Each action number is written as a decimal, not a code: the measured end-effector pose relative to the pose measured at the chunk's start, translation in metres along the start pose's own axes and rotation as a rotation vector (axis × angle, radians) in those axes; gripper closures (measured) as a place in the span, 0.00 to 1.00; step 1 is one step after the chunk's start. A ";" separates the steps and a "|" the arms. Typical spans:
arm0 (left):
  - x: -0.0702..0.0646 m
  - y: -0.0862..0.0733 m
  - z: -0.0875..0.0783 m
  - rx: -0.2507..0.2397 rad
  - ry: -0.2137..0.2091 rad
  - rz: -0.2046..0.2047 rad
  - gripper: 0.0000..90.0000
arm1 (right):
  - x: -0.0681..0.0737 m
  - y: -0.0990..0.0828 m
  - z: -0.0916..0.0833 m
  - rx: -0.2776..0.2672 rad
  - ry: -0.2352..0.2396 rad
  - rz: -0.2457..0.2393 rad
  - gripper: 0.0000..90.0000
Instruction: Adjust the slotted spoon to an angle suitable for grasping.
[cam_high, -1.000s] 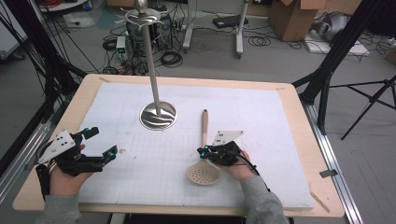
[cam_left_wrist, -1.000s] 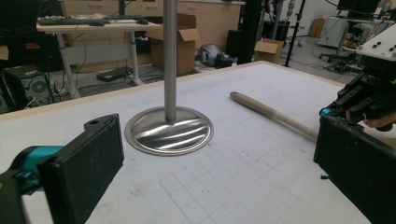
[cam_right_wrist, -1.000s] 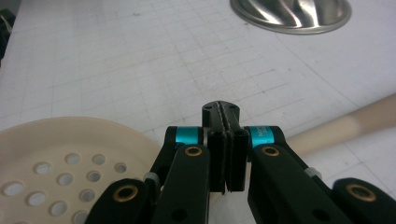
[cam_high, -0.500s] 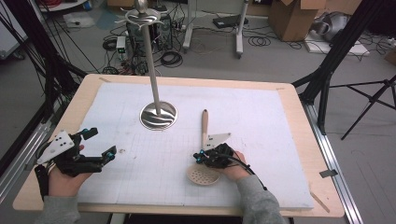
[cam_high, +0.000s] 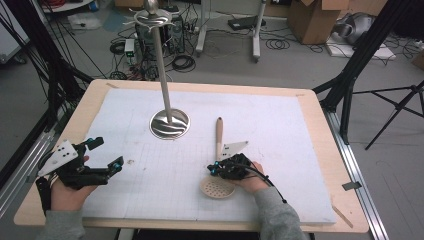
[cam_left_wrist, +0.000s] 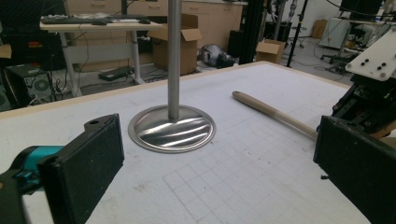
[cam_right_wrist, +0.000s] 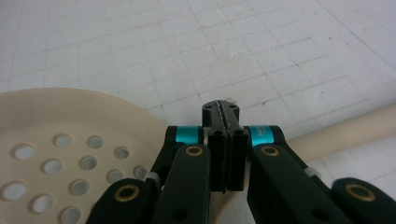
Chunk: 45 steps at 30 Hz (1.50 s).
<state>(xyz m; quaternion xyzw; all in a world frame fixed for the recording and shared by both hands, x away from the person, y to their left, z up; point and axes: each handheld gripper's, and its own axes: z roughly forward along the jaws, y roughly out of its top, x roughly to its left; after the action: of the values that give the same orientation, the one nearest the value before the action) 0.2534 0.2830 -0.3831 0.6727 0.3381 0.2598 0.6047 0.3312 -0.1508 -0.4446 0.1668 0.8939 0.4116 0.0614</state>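
Skimmer (cam_high: 218, 167) lies on the white mat (cam_high: 280, 125), right of the table's middle, towards the near edge; perforated round head (cam_right_wrist: 51, 154) points at the near edge, handle (cam_high: 219, 132) runs away towards the far edge; it stays flat on the mat, nothing lifted.

Right gripper (cam_high: 216, 171) sits over the neck where the handle meets the head; in the right gripper view its jaws are pressed together, pads flush, with nothing between them; the handle passes under and behind the jaws, so no grip yet. Left gripper (cam_high: 107, 156) is near the table's left edge, well apart from the skimmer; jaws spread wide, empty.

Handling guess: looks like light plastic or wood, stiff, smooth round handle; it may roll or slip in a narrow pinch; head is thin and flat, hard to get under. Best hold is probably across the handle just above the neck, near the balance point, pads square to the shaft; the jaws must open first, then straddle it.

Metal stand (cam_high: 170, 123), pole on a round base, is near the table's middle towards the far edge, apart from the handle tip; its hooks at the top are too small to judge.
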 end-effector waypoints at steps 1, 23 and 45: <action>0.000 0.000 0.000 0.000 -0.001 0.000 0.02 | 0.000 0.000 0.000 -0.001 0.002 0.004 1.00; 0.000 -0.001 0.000 0.007 0.000 0.003 0.02 | -0.007 -0.014 -0.022 0.044 0.018 -0.002 1.00; -0.006 0.002 0.003 0.011 -0.010 0.020 0.02 | -0.015 -0.051 -0.064 0.034 0.024 0.023 1.00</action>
<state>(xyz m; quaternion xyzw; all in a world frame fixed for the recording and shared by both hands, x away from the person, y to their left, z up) 0.2523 0.2767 -0.3810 0.6807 0.3295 0.2606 0.6001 0.3171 -0.2332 -0.4416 0.1731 0.8994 0.3991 0.0431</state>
